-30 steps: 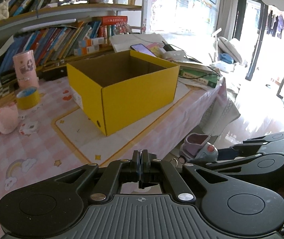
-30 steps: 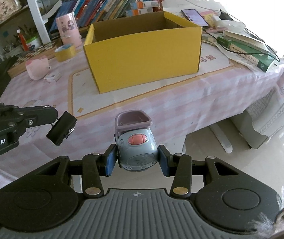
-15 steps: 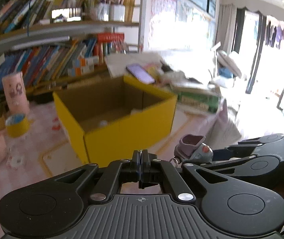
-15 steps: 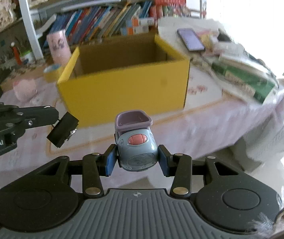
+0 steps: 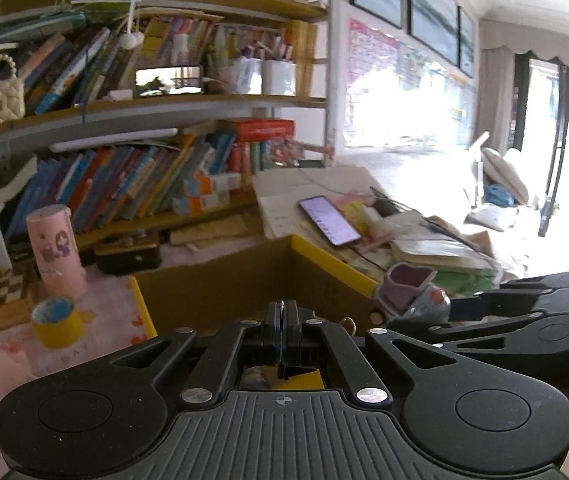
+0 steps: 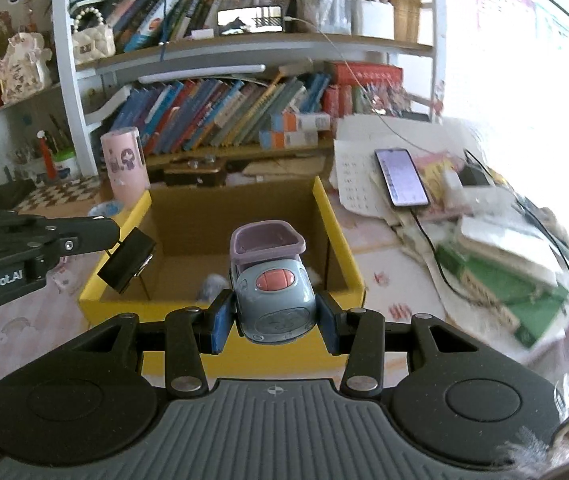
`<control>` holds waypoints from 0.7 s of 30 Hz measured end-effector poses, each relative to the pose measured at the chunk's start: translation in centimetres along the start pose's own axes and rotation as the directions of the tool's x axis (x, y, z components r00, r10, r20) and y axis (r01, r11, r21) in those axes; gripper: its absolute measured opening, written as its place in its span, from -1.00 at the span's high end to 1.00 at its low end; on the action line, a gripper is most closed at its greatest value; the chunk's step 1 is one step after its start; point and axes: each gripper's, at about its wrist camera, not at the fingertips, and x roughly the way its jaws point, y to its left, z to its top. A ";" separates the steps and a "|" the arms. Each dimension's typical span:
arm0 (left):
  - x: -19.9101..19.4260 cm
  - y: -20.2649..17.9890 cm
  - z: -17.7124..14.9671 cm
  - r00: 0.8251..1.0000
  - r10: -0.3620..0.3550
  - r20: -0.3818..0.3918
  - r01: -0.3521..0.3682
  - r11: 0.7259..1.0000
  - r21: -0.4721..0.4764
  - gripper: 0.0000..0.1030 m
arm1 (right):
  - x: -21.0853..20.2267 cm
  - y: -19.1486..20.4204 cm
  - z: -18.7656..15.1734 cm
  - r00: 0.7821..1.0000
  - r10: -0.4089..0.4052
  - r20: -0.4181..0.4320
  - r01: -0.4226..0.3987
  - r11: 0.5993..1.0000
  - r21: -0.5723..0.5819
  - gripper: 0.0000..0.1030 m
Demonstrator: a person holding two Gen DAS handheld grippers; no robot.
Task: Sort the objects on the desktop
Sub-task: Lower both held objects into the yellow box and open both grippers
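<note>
toy car: a little blue-grey toy car (image 6: 272, 300) with a purple bucket on top and a red button, wedged sideways between the two fingers of the right gripper (image 6: 274, 316), pads tight on both its flanks

where it hangs: in the air just above the near wall of the yellow box (image 6: 348, 248), nose pointing out over the open top

right fingers: narrow, clamped on the car

left gripper: the left gripper (image 5: 283, 326) has its fingers pressed flat together; in the right wrist view a small black clip (image 6: 126, 260) hangs at their tip, over the box's left wall

box: open top, brown inside, some small blurry things on the floor of it, can't tell what

left of the box: pink tumbler (image 6: 124, 166) and a yellow tape roll (image 5: 55, 322) on the bench (image 6: 24, 328), both close to the left wall

right of the box: phone (image 6: 401, 178) lying on a heap of papers, a cable running off it, green book (image 6: 520, 292) nearer the bench edge, pretty cluttered over there

far side: bookshelf (image 6: 244, 56) packed with books right behind the box

open room: straight ahead over the box mouth is the free bit, the left gripper's tip sits over its left edge
</note>
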 end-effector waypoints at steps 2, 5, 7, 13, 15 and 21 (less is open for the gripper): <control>1.2 0.2 0.3 1.000 0.026 -0.009 -0.026 1.000 -0.005 1.00 | 1.1 -0.4 0.7 1.000 0.015 0.001 -0.015 1.000 -0.021 0.20; 3.2 0.5 0.3 0.997 0.067 -0.036 -0.067 0.998 0.000 1.00 | 2.9 -0.8 1.7 0.999 0.037 -0.005 -0.037 0.997 -0.063 0.20; 4.6 0.7 0.2 0.994 0.089 -0.059 -0.089 0.996 0.007 1.00 | 4.2 -0.9 2.3 0.999 0.046 -0.010 -0.047 0.994 -0.094 0.20; 8.7 0.9 -0.9 0.978 0.137 -0.158 -0.132 0.990 0.039 1.00 | 8.7 -1.3 3.7 0.996 0.073 -0.055 -0.081 0.983 -0.166 0.20; 9.4 0.8 -1.4 0.972 0.145 -0.185 -0.140 0.989 0.043 1.00 | 10.0 -1.3 4.0 0.994 0.081 -0.075 -0.094 0.977 -0.189 0.20; 11.6 0.7 -2.0 0.953 0.170 -0.249 -0.158 0.985 0.068 1.00 | 14.4 -0.7 4.7 0.977 0.109 -0.181 -0.158 0.946 -0.282 0.20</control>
